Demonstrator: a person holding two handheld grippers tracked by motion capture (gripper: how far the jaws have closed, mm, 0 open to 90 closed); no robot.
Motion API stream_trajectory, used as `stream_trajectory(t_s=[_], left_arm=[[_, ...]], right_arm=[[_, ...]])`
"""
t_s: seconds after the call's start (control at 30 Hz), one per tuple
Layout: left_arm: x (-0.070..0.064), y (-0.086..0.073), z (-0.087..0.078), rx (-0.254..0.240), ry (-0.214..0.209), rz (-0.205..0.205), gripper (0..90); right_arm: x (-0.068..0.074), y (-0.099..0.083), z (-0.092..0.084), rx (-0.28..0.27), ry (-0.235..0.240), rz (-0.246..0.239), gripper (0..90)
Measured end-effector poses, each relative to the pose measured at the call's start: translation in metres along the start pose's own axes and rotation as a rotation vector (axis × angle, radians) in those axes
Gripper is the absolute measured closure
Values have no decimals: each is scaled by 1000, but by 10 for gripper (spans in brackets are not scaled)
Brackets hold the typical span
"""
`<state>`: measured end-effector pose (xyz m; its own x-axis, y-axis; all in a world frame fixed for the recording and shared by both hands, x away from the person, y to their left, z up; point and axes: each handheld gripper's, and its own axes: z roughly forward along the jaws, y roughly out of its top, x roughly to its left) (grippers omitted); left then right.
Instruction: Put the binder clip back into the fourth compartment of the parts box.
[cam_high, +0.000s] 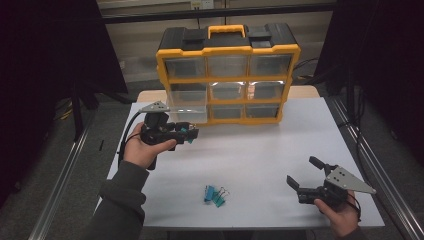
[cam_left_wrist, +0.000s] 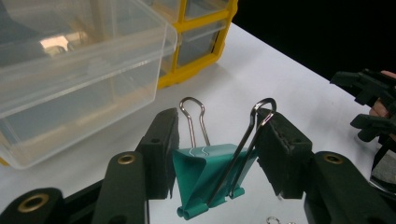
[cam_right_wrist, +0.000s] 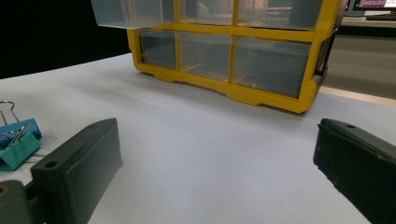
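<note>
White table (cam_high: 280, 150) on grey floor (cam_high: 75, 165) (dim room), dark curtains (cam_high: 45, 60) behind.

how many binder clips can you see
About 3: one teal binder clip clamped in the left tongs near the pulled-out drawer, and a small pile on the table, seemingly two; more may be hidden.

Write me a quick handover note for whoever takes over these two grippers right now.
Left gripper: shut on a teal binder clip, held above the table beside the open clear drawer of the yellow organizer.
Right gripper: open, holding nothing, low over the white table at the right.
More binder clips lie in a small pile near the front edge.
Done: one clip picked up.
Left: probably drop it into the pulled-out drawer, then fetch the rest. Whether the drawer already holds any clips is unclear.
</note>
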<state>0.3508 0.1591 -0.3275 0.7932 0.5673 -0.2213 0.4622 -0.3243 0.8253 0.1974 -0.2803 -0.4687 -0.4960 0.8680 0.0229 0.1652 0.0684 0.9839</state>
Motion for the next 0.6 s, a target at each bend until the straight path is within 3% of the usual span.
stream_trajectory(t_s=[0.6], left_arm=[[3,31,-5,-3,1,11,505]], right_arm=[[-1,-1,0,2,2,7,4]])
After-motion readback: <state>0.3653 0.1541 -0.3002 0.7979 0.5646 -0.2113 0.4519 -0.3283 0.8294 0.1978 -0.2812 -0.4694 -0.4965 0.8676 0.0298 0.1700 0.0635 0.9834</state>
